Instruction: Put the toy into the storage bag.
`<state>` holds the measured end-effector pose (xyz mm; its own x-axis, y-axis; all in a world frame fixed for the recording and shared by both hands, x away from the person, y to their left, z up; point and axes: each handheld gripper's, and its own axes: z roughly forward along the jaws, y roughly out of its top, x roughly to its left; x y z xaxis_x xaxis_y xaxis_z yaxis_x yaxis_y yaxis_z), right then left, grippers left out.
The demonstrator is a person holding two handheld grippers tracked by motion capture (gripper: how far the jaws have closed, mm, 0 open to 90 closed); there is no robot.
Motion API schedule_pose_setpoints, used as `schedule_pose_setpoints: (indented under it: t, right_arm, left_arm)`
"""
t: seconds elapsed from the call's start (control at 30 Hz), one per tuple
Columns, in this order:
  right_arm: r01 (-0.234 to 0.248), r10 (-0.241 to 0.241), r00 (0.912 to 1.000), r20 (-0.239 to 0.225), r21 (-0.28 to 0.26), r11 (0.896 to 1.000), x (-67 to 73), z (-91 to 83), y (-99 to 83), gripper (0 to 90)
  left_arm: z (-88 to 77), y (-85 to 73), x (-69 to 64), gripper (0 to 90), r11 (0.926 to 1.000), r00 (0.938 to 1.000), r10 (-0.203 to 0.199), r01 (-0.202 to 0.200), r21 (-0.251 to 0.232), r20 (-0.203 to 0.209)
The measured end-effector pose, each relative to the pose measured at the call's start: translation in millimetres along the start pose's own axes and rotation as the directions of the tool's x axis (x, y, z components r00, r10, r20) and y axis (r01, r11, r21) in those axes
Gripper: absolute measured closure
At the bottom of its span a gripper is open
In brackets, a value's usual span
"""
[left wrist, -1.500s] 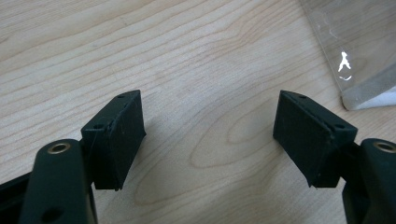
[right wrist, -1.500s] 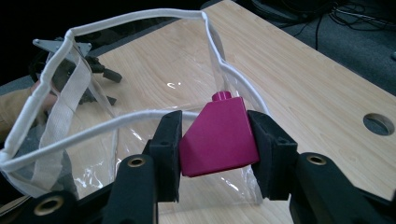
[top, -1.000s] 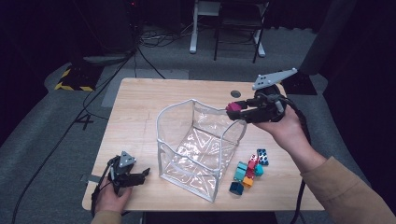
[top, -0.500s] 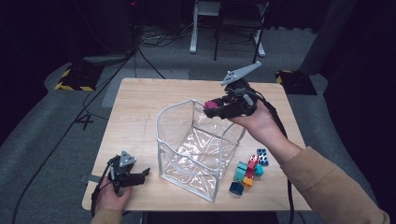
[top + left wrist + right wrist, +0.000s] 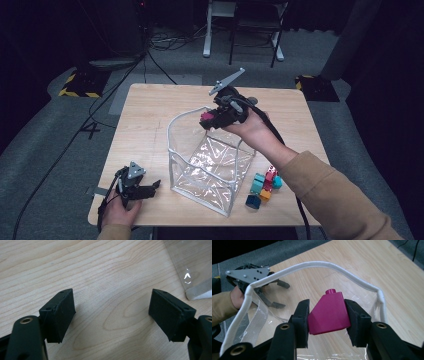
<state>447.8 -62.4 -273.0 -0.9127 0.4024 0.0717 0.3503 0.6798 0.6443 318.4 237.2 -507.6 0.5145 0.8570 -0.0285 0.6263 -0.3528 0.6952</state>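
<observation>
Behind right tool (image 5: 327,315), magenta block's (image 5: 329,313) base

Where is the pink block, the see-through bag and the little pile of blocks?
pink block (image 5: 329,315), right gripper view, its sloped front face
see-through bag (image 5: 172,127), high view, its white rim
pile of blocks (image 5: 258,183), high view, a teal block

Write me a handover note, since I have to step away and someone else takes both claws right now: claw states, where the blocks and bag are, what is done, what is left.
Right claw: shut on the magenta block, held over the open top of the clear bag.
Left claw: open, holds nothing, resting on the table left of the bag.
Done: magenta block picked up and carried to the bag; no block shows inside it.
Left: release it into the bag, then move the pile of coloured blocks on the table right of the bag.
</observation>
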Motion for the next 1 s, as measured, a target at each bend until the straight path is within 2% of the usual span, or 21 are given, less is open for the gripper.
schedule_pose_setpoints:
  t: [0.03, 0.13, 0.17, 0.23, 0.33, 0.43, 0.53, 0.57, 0.6, 0.63, 0.67, 0.7, 0.73, 0.77, 0.8, 0.83, 0.87, 0.9, 1.0]
  right_arm:
    - [-0.004, 0.004, 1.0, 0.0, 0.024, 1.0, -1.5, 8.6, 2.0, 58.0]
    - [-0.009, 0.009, 1.0, 0.002, 0.072, 0.997, -2.5, 20.0, 3.9, 58.0]
    - [-0.009, 0.009, 1.0, 0.002, 0.072, 0.997, -2.5, 20.0, 3.9, 58.0]
    - [-0.01, 0.01, 0.9999, 0.004, 0.127, 0.992, -3.4, 33.4, 4.9, 57.9]
    - [-0.013, 0.012, 0.9999, 0.006, 0.152, 0.988, -3.8, 39.2, 4.9, 57.9]
    - [-0.012, 0.013, 0.9999, -0.003, 0.22, 0.976, -3.5, 52.2, 4.3, 57.9]
    - [0.013, -0.013, 0.9999, 0.001, 0.288, 0.957, 0.0, 63.9, 2.2, 57.9]
    - [0.013, -0.013, 0.9999, 0.001, 0.288, 0.957, 0.0, 63.9, 2.2, 57.9]
    - [0.023, -0.024, 0.9997, -0.001, 0.327, 0.945, 2.1, 70.3, 0.8, 57.9]
    - [0.023, -0.024, 0.9997, -0.001, 0.327, 0.945, 2.1, 70.3, 0.8, 57.9]
    - [0.027, -0.029, 0.9996, 0.0, 0.356, 0.934, 3.6, 74.9, 0.5, 57.8]
    - [0.027, -0.029, 0.9996, 0.0, 0.356, 0.934, 3.6, 74.9, 0.5, 57.8]
    - [0.029, -0.026, 0.9996, -0.014, 0.368, 0.929, 4.1, 77.1, 0.2, 57.8]
    - [0.038, -0.034, 0.9993, -0.016, 0.395, 0.918, 4.9, 81.3, -0.4, 57.8]
    - [0.039, -0.034, 0.9992, -0.019, 0.406, 0.913, 5.4, 82.3, -0.3, 57.8]
    - [0.039, -0.034, 0.9992, -0.019, 0.406, 0.913, 5.4, 82.3, -0.3, 57.8]
    - [0.044, -0.036, 0.999, -0.027, 0.428, 0.903, 6.1, 84.9, -0.9, 57.8]
    - [0.044, -0.036, 0.999, -0.027, 0.428, 0.903, 6.1, 84.9, -0.9, 57.8]
    - [0.036, -0.027, 0.9993, -0.026, 0.448, 0.893, 6.4, 86.8, -1.8, 57.8]
  left_arm:
    - [0.1, 0.0, 0.0, 21.4, 1.0, 1.0, -0.001, 0.001, 0.0, -0.001]
    - [0.2, 0.0, -0.4, 21.1, 1.0, 1.0, -0.008, 0.008, -0.001, 0.001]
    - [0.2, 0.0, -0.4, 21.1, 1.0, 1.0, -0.008, 0.008, -0.001, 0.0]
    - [0.3, 0.0, -0.3, 21.1, 1.0, 1.0, -0.008, 0.008, -0.002, -0.001]
    - [0.2, 0.1, -0.1, 21.0, 1.0, 1.0, -0.005, 0.005, -0.002, -0.003]
    - [0.2, 0.0, -0.2, 20.9, 1.0, 1.0, -0.007, 0.007, -0.001, -0.002]
    - [0.2, 0.1, -0.2, 20.9, 1.0, 1.0, -0.007, 0.007, -0.001, -0.001]
    - [0.2, 0.1, -0.2, 20.8, 1.0, 1.0, -0.007, 0.007, -0.001, -0.001]
    - [0.2, 0.1, -0.1, 20.8, 1.0, 1.0, -0.007, 0.007, -0.001, -0.001]
    - [0.3, 0.0, -0.3, 20.8, 1.0, 1.0, -0.01, 0.01, -0.001, -0.002]
    - [0.2, 0.0, -0.3, 20.8, 1.0, 1.0, -0.009, 0.009, -0.001, -0.002]
    - [0.2, 0.0, -0.3, 20.8, 1.0, 1.0, -0.009, 0.009, -0.001, -0.002]
    - [0.2, 0.0, -0.3, 20.8, 1.0, 1.0, -0.01, 0.01, -0.001, -0.002]
    - [0.3, 0.1, -0.1, 20.8, 1.0, 1.0, -0.008, 0.008, -0.002, -0.004]
    - [0.2, 0.0, -0.1, 20.8, 1.0, 1.0, -0.009, 0.009, -0.002, -0.003]
    - [0.2, 0.0, -0.1, 20.8, 1.0, 1.0, -0.009, 0.009, -0.002, -0.003]
    - [0.2, 0.0, -0.2, 20.8, 1.0, 1.0, -0.009, 0.009, -0.001, -0.003]
    - [0.2, 0.0, -0.2, 20.8, 1.0, 1.0, -0.009, 0.009, -0.001, -0.003]
    - [0.2, 0.1, 0.0, 20.8, 1.0, 1.0, -0.008, 0.008, -0.001, -0.003]
